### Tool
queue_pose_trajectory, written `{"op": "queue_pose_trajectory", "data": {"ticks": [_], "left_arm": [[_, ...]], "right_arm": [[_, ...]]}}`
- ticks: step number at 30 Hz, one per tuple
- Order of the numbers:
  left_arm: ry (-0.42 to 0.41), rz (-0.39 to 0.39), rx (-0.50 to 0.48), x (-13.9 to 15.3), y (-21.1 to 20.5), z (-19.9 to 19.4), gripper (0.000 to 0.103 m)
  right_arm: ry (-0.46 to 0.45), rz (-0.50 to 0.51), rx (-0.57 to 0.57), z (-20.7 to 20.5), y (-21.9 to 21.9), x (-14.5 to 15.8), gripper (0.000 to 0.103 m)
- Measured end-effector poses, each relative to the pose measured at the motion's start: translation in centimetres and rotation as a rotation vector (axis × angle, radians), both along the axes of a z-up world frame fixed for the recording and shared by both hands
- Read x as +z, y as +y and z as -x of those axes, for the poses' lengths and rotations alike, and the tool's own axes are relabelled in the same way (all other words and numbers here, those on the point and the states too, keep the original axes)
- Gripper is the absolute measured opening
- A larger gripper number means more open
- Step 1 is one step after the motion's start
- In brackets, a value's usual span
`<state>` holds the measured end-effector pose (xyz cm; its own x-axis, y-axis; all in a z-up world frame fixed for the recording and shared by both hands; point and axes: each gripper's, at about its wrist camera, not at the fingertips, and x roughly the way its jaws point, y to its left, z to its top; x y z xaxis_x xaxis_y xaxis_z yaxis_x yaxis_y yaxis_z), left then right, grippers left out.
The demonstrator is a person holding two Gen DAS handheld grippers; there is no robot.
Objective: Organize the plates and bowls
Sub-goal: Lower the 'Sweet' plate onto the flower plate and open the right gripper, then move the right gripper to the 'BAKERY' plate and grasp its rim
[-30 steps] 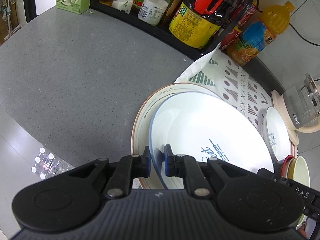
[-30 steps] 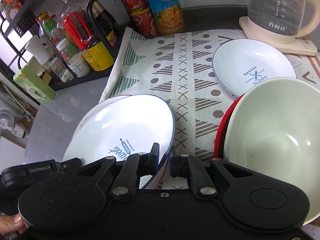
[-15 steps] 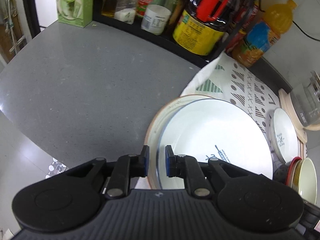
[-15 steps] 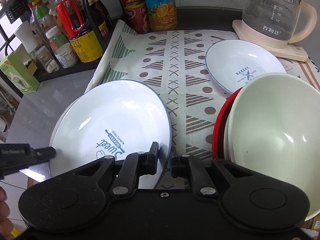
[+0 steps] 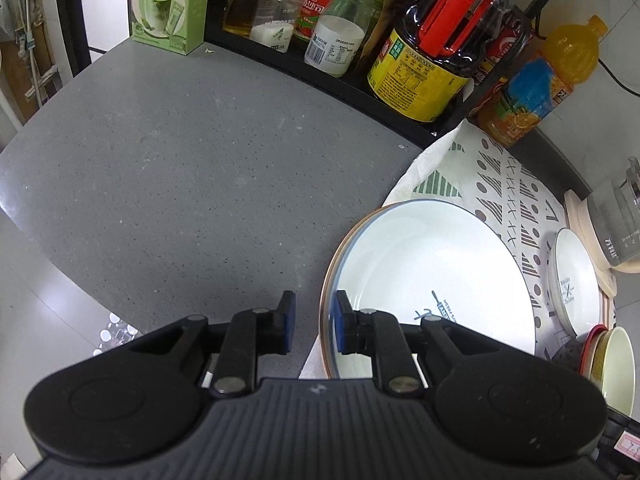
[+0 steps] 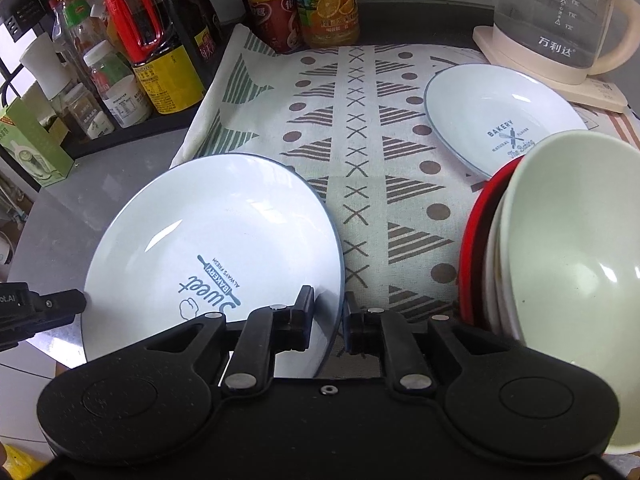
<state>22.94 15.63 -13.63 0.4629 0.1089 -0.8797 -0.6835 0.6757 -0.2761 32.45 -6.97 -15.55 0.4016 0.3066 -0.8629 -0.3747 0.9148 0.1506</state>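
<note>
A large white plate (image 5: 432, 264) (image 6: 216, 240) with a blue rim and a "Sweet Bakery" print lies flat on a brown-rimmed plate (image 5: 325, 280), half on the cloth. My left gripper (image 5: 316, 326) straddles its near-left rim; the jaws are opening and a gap shows beside the rim. My right gripper (image 6: 328, 314) straddles the near-right rim, its jaws also opening and loose around it. A small white "Bakery" plate (image 6: 500, 120) sits at the back right. A pale green bowl (image 6: 572, 272) is nested in white and red bowls (image 6: 468, 248) at the right.
A patterned cloth (image 6: 360, 120) covers the right of the grey counter (image 5: 180, 180). A glass kettle (image 6: 560, 12) stands back right. A black rack of bottles (image 5: 432, 60), an orange juice bottle (image 5: 536, 88) and a green box (image 5: 168, 4) line the back.
The large plate, tilted up a second ago, has come down flat onto the brown-rimmed plate. The jaws of both grippers have widened off its rim.
</note>
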Motion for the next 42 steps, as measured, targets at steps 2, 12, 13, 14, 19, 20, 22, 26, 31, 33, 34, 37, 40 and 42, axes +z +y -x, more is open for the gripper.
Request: {"op": "queue_pose_trajectory", "data": {"ticks": [2, 12, 13, 14, 19, 20, 22, 26, 31, 33, 34, 37, 40, 42], "left_arm": [[0.005, 0.001, 0.002, 0.1, 0.0, 0.1, 0.016], [0.002, -0.023, -0.01, 2.3, -0.8, 0.6, 0.061], [0.0, -0.026, -0.012, 2.6, -1.0, 0.6, 0.065], [-0.004, -0.03, -0.015, 2.8, -1.1, 0.6, 0.066], [-0.026, -0.042, -0.058, 3.8, -2.3, -0.2, 0.073], [-0.029, -0.043, -0.067, 4.0, -2.6, -0.4, 0.073], [-0.041, -0.044, -0.093, 4.3, -3.4, -0.8, 0.074], [-0.06, -0.049, -0.149, 5.0, -5.0, -2.3, 0.075], [-0.076, -0.046, -0.205, 5.4, -6.9, -4.9, 0.075], [-0.081, -0.049, -0.227, 5.5, -7.9, -6.1, 0.075], [-0.083, -0.047, -0.239, 5.5, -8.3, -6.7, 0.075], [-0.09, -0.044, -0.268, 5.6, -9.7, -8.4, 0.075], [-0.087, -0.043, -0.288, 5.6, -11.2, -10.0, 0.075], [-0.082, -0.037, -0.301, 5.4, -12.0, -11.1, 0.075]], "right_arm": [[-0.005, -0.001, -0.004, 0.0, 0.1, 0.0, 0.015], [0.0, -0.107, -0.018, 0.0, -0.8, 3.0, 0.044], [-0.005, -0.119, -0.016, 0.0, -0.9, 3.5, 0.053], [-0.011, -0.131, -0.016, 0.1, -1.0, 4.1, 0.056], [-0.051, -0.183, -0.024, 0.2, -2.3, 6.8, 0.077], [-0.061, -0.193, -0.031, 0.2, -2.7, 7.3, 0.08], [-0.078, -0.206, -0.043, 0.2, -3.5, 8.1, 0.083], [-0.107, -0.227, -0.088, -0.4, -5.6, 9.3, 0.087], [-0.129, -0.24, -0.16, -1.5, -8.4, 10.0, 0.088], [-0.139, -0.24, -0.185, -1.8, -9.5, 10.2, 0.088], [-0.144, -0.241, -0.195, -2.0, -10.1, 10.3, 0.088], [-0.154, -0.238, -0.225, -2.7, -11.5, 10.5, 0.088], [-0.158, -0.236, -0.252, -3.6, -13.1, 10.5, 0.088], [-0.159, -0.234, -0.266, -4.2, -14.1, 10.4, 0.088]]}}
